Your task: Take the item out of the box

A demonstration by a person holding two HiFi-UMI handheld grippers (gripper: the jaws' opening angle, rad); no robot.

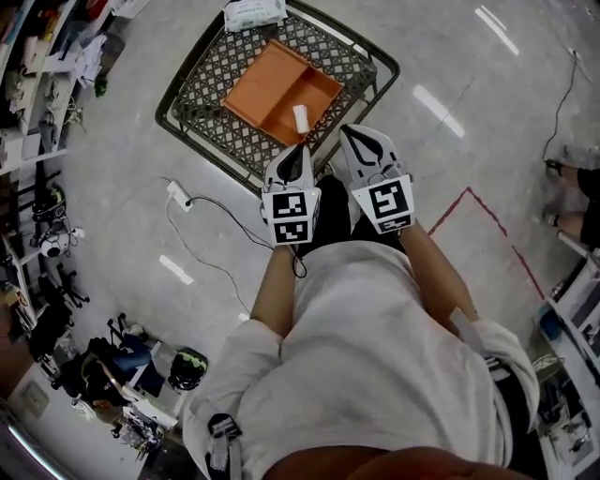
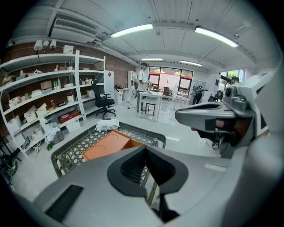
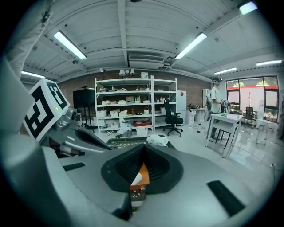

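— Item (image 1: 301, 118) location at inspection?
— Found inside orange box (image 1: 267, 89), against box edge nearest both grippers, close to its near corner. Logged as small white cylinder. Could not determine whether upright or lying.
— Box placement?
— Recorded on black lattice crate (image 1: 202, 84), turned cornerwise, towards crate's near right edge. Saw white packet (image 1: 254, 13) at crate's far edge, apart from box.
— Left gripper (image 1: 298, 157)?
— Found over crate's near edge, angled down towards box. Noted fingers (image 2: 131, 166) pressed together with nothing pinched. Glimpsed only crate lattice through slot below tips.
— Right gripper (image 1: 359, 141)?
— Found just beside left gripper, likewise at crate's near edge, short of box. Noted fingers (image 3: 159, 166) pressed together at tips, nothing gripped. Sighted orange box and white item beyond, through slot, untouched.
— Item and grippers?
— Logged item as inside box, near both gripper tips but apart from them.
— Surroundings?
— Noted power strip (image 1: 178, 195) with cable on pale floor (image 1: 122, 187) off crate's left corner. Noted red tape line (image 1: 478, 202) on floor, well apart to right.
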